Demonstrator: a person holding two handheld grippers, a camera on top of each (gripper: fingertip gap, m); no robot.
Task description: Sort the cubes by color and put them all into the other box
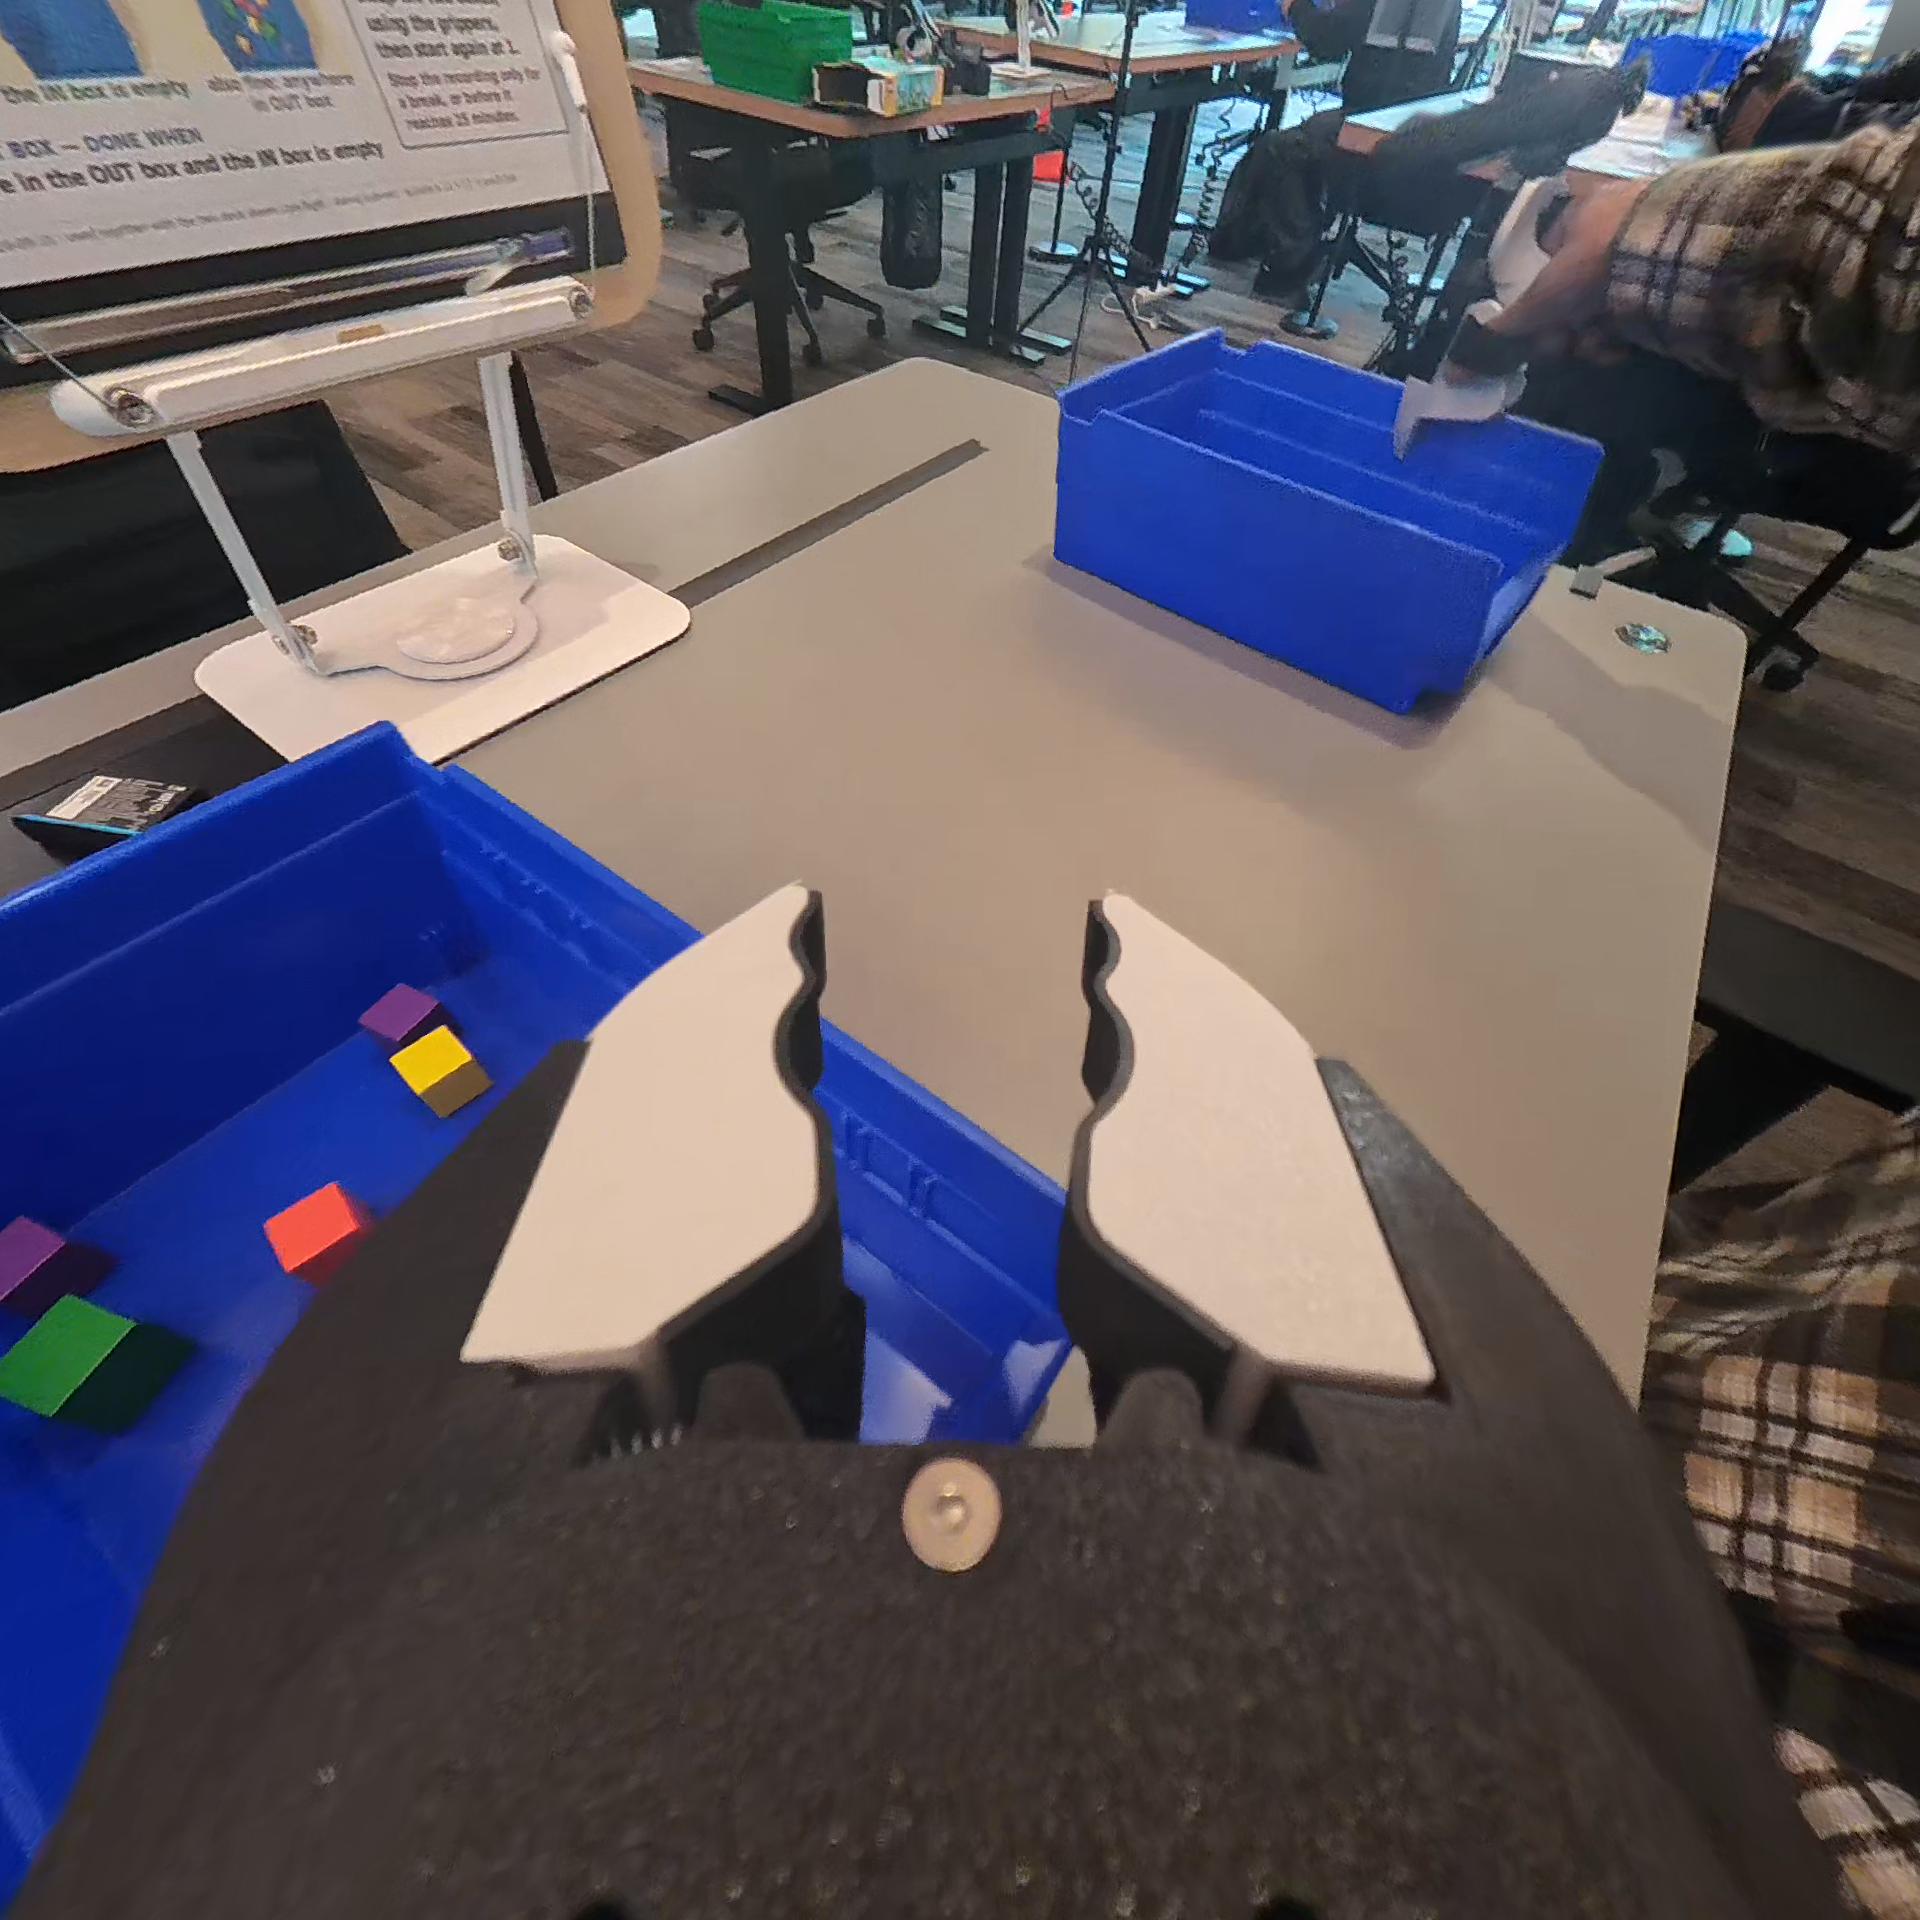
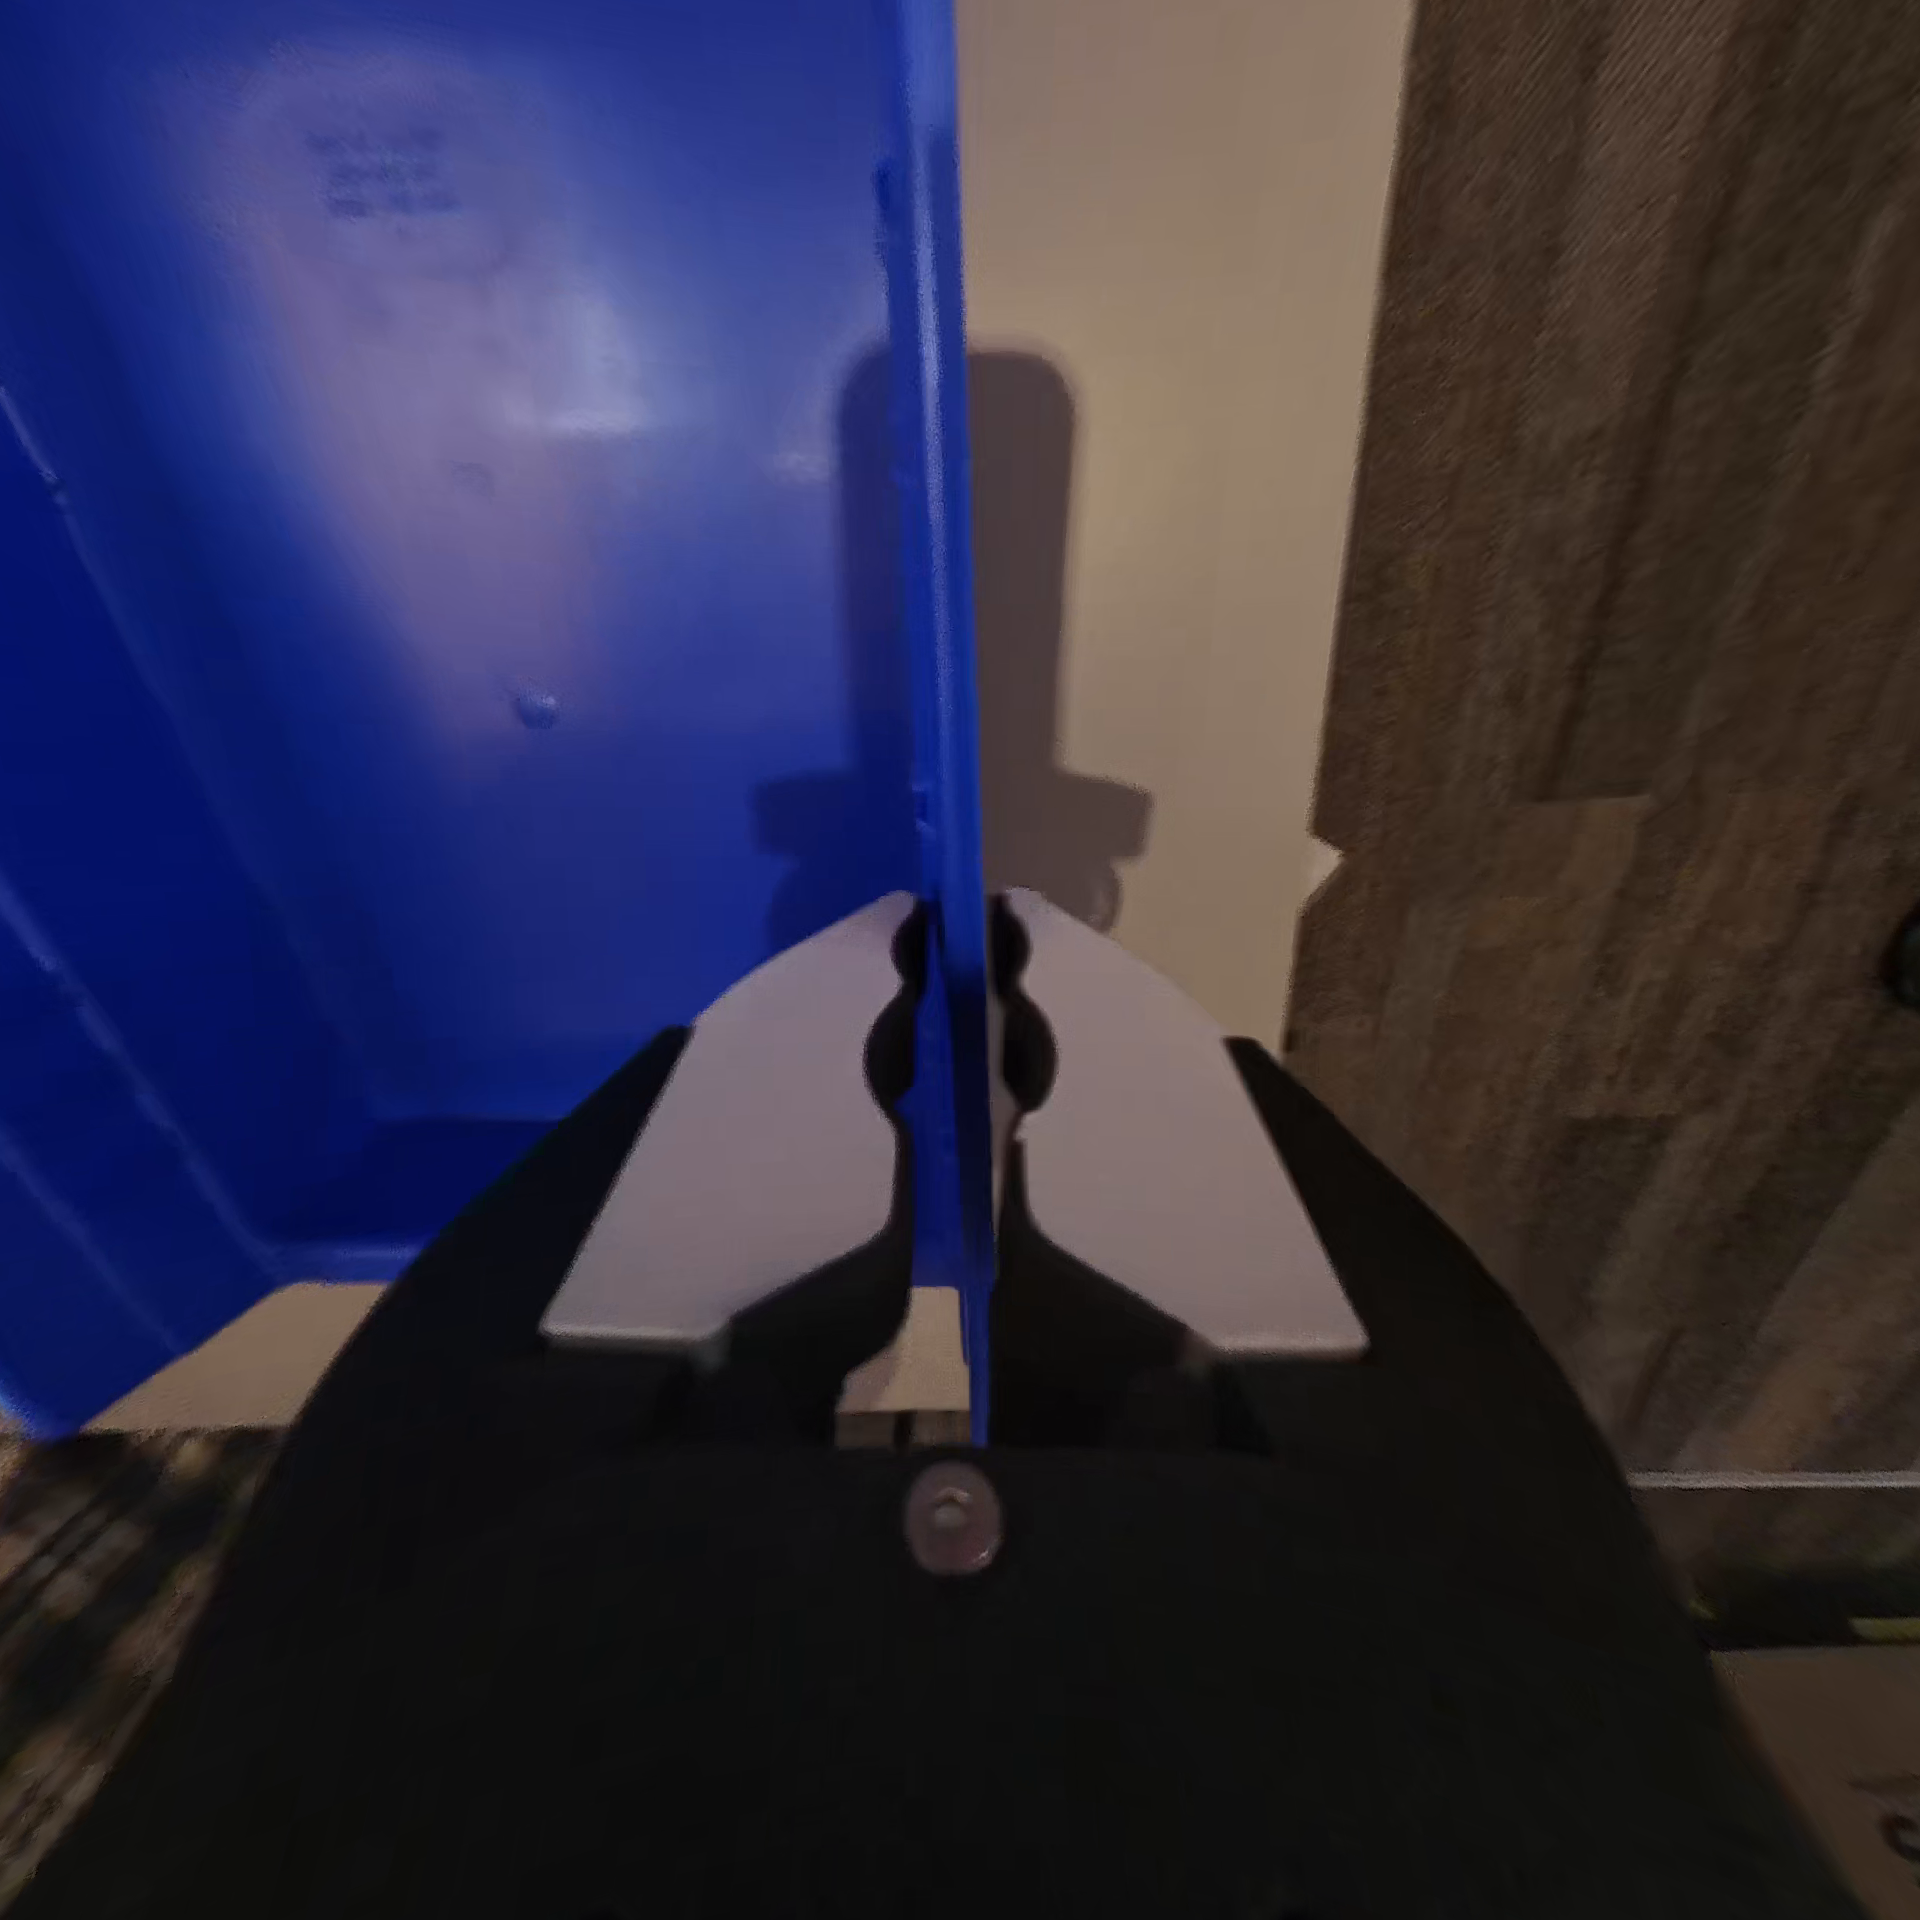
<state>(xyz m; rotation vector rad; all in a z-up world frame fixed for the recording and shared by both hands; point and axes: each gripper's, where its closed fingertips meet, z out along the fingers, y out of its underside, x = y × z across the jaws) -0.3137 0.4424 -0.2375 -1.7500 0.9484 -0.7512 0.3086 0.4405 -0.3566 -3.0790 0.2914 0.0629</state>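
We see two glossy blue moulded plastic bins on a smooth grey table (image 1: 1039, 831). The near bin (image 1: 260, 935) has ribbed walls and holds small matte cubes: a purple cube (image 1: 403, 1013) touching a yellow cube (image 1: 436, 1065), an orange cube (image 1: 315, 1228) apart from them, another purple one (image 1: 36, 1259) and a green block (image 1: 78, 1356) at the left edge. Our left gripper (image 1: 951, 925) has flat grey fingers with scalloped black pads; it is wide open, holds nothing, and hangs over the near bin's right rim. The far bin (image 1: 1299, 551) sits by the table's far right corner and looks empty. Our right gripper (image 2: 951, 914) is clamped on that bin's thin side wall (image 2: 940, 623), one finger inside, one outside; it also shows in the left view (image 1: 1444, 400). A white sign stand (image 1: 447, 613) sits behind the near bin, and a plaid sleeve (image 1: 1766, 260) reaches in from the right.
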